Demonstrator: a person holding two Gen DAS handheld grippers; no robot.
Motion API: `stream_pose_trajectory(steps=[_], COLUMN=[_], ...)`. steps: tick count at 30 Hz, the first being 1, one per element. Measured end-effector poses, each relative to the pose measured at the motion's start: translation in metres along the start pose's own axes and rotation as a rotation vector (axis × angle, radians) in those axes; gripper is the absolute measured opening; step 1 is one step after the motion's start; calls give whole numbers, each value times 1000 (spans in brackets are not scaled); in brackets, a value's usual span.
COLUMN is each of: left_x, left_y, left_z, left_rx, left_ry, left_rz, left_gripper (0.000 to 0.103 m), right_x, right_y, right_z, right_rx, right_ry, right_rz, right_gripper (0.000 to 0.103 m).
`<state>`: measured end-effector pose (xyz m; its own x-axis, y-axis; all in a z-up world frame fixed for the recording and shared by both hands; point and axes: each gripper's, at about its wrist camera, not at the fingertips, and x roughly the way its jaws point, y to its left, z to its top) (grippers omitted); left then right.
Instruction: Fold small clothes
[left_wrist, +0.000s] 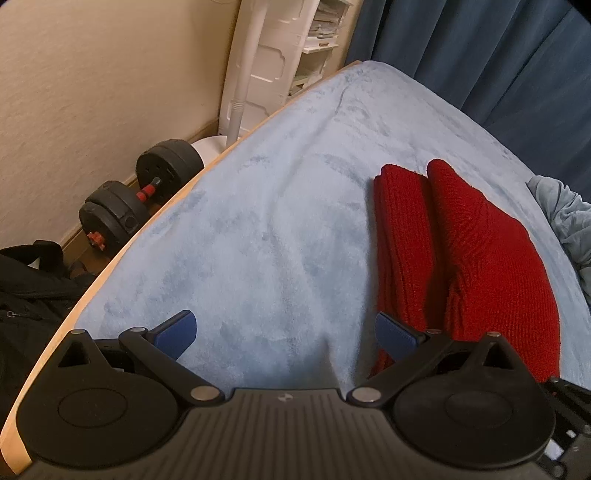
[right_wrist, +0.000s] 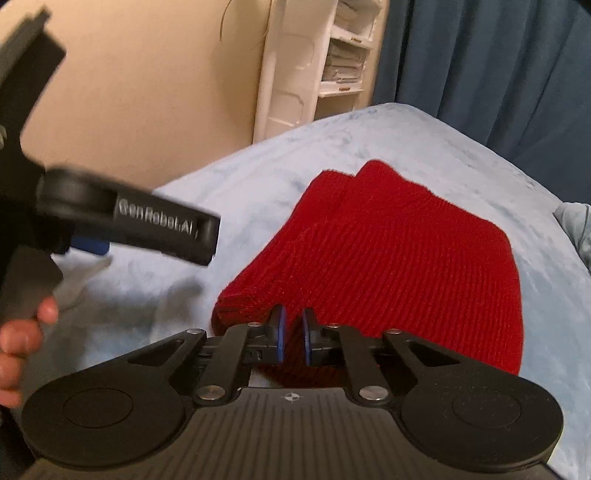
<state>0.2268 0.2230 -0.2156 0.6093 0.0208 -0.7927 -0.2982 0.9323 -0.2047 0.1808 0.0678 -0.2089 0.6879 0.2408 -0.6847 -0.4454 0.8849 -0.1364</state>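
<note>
A red knitted garment (left_wrist: 476, 254) lies folded on the light blue blanket (left_wrist: 258, 221); it also shows in the right wrist view (right_wrist: 388, 254). My left gripper (left_wrist: 286, 332) is open and empty, just left of the garment's near edge, its right pad (left_wrist: 395, 334) next to the red knit. My right gripper (right_wrist: 291, 336) is over the garment's near edge, its blue pads almost together with a narrow gap; red knit shows in the gap, and I cannot tell whether it is pinched. The left gripper (right_wrist: 122, 225) appears blurred at the left of the right wrist view.
The bed's wooden edge (left_wrist: 110, 258) runs along the left. Black dumbbells (left_wrist: 140, 192) and a black bag (left_wrist: 33, 280) lie on the floor beside it. A white shelf unit (right_wrist: 314, 62) and dark blue curtains (right_wrist: 498, 66) stand behind. A grey-blue cloth (left_wrist: 565, 218) lies at the right.
</note>
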Motion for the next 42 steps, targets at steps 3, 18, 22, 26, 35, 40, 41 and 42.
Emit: stream_pose_trajectory(steps=[3,18,22,26,35,40,41,42], left_x=[0,-37,-54,-60,-6,-15,-20,-27], left_y=[-1,-7,-16,-33,-20,-1,-3,-8], left_z=[0,3,3,-4,-13,-11,-11,-11], left_rx=[3,4,20,89,63,-111,-138,-154], left_ry=[0,-88,-124,-149,25,92,90,84], left_rz=[-4,-82,-144,-218,45,-56,-97,-142], left_gripper=[103,103,103,103,103,103,103,103], right_x=[2,-46,-36,-27,-36,-67,-69,-68], right_y=[1,-22,-32,-35,-57,-136,-158,-184], right_z=[-1,-9,-12,-16,-19,-4,1,7], right_rx=[-14,55,92,108,213,454,509,571], right_ry=[4,-29,26,61,99,43,27,10], right_rz=[7,-115,-138,-123,-44,41,45,43], right_gripper=[10,9,9,13,33,71,79,82])
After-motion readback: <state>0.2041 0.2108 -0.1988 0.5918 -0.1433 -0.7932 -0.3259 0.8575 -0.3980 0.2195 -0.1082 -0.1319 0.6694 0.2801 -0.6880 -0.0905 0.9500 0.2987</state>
